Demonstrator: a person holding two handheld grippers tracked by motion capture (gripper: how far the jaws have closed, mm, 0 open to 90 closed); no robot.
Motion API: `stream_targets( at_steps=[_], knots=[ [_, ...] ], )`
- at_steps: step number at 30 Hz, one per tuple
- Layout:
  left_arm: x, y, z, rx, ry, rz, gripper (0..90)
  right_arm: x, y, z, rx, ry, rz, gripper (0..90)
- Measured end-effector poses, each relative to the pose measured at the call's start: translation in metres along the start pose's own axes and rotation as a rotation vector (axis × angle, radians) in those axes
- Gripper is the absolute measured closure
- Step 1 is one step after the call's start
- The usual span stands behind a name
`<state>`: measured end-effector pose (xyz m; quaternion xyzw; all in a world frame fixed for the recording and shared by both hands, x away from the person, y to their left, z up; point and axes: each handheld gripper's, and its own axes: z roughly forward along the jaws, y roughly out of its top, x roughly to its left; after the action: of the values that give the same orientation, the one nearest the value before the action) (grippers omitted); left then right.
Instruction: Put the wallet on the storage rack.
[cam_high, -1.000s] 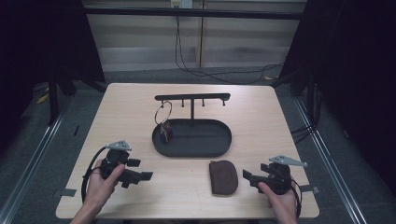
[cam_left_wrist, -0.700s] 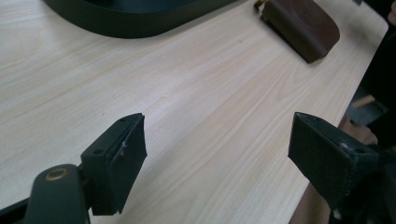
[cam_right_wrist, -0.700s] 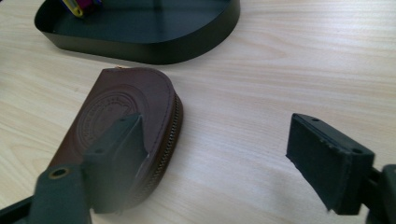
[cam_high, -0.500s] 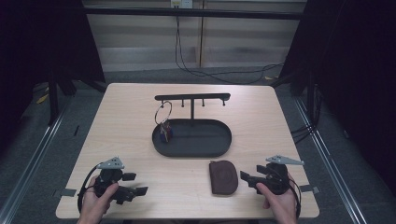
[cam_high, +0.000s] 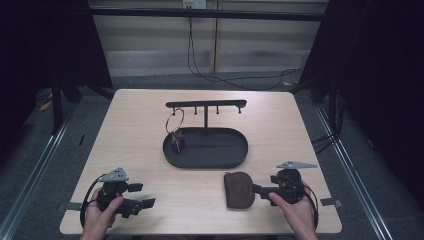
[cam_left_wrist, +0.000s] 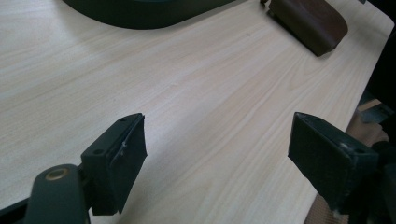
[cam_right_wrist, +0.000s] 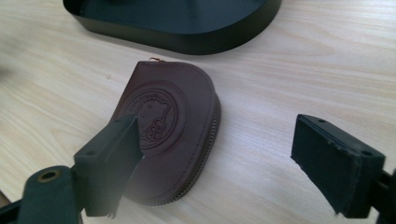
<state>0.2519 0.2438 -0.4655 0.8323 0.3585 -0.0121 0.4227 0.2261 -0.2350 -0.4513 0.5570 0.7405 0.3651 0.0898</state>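
A dark brown leather pouch (cam_high: 239, 189) with an embossed round emblem lies flat on the table's near right. In the right gripper view the pouch (cam_right_wrist: 177, 121) sits just ahead. My right gripper (cam_right_wrist: 215, 154) is open, its left jaw over the pouch's near edge and its right jaw over bare wood. In the high view the right gripper (cam_high: 259, 190) points left at the pouch. My left gripper (cam_high: 142, 195) is held open at the near left with nothing between its fingers. In its own view the left gripper (cam_left_wrist: 219, 158) looks across bare wood toward the pouch (cam_left_wrist: 308, 21).
A black oval tray (cam_high: 235, 159) with a hook bar (cam_high: 206, 104) stands at the table's middle. A key ring (cam_high: 175, 122) with keys hangs from the bar's left end. Its rim (cam_right_wrist: 187, 44) lies just beyond the pouch. Light wood table (cam_high: 125, 130), near edge close to both hands.
The left gripper has pulled back toward the near left edge of the table. The right gripper has edged left, closer to the pouch. Both stay open.
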Motion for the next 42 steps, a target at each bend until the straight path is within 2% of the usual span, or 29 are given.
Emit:
stream_targets(
  at_steps=[8, 14, 16, 17, 20, 24, 29, 37, 40, 42],
  knots=[
    [0.001, 0.0, 0.001, 0.009, 0.01, 0.005, 19.1, 0.009, 0.013, 0.009, 0.115, -0.004, -0.01, 17.3],
    [-0.001, 0.0, 0.003, 0.017, 0.019, 0.01, 19.1, 0.01, 0.022, 0.017, 0.183, 0.036, 0.022, 18.7],
    [-0.001, 0.0, 0.003, 0.022, 0.024, 0.013, 19.1, 0.012, 0.025, 0.019, 0.209, 0.017, 0.026, 22.1],
    [-0.001, 0.0, 0.003, 0.024, 0.027, 0.009, 19.1, 0.014, 0.027, 0.02, 0.226, 0.018, 0.026, 22.0],
    [0.0, 0.0, 0.004, 0.036, 0.035, -0.002, 19.9, 0.015, 0.032, 0.028, 0.287, -0.017, 0.012, 22.9],
    [-0.001, -0.001, 0.003, 0.034, 0.024, -0.003, 20.1, 0.013, 0.037, 0.037, 0.346, 0.013, 0.024, 21.1],
    [0.0, 0.0, 0.003, 0.033, 0.01, -0.001, 20.1, 0.016, 0.041, 0.041, 0.397, 0.018, 0.024, 20.9],
    [0.0, 0.0, 0.003, 0.032, 0.011, -0.003, 20.1, 0.023, 0.048, 0.053, 0.479, 0.021, 0.021, 19.6],
    [-0.001, 0.0, 0.002, 0.021, -0.01, 0.007, 20.1, 0.023, 0.052, 0.058, 0.499, 0.015, 0.03, 19.7],
    [-0.003, 0.0, 0.002, 0.02, -0.008, 0.018, 20.0, 0.023, 0.055, 0.062, 0.533, 0.024, 0.026, 19.5]
  ],
)
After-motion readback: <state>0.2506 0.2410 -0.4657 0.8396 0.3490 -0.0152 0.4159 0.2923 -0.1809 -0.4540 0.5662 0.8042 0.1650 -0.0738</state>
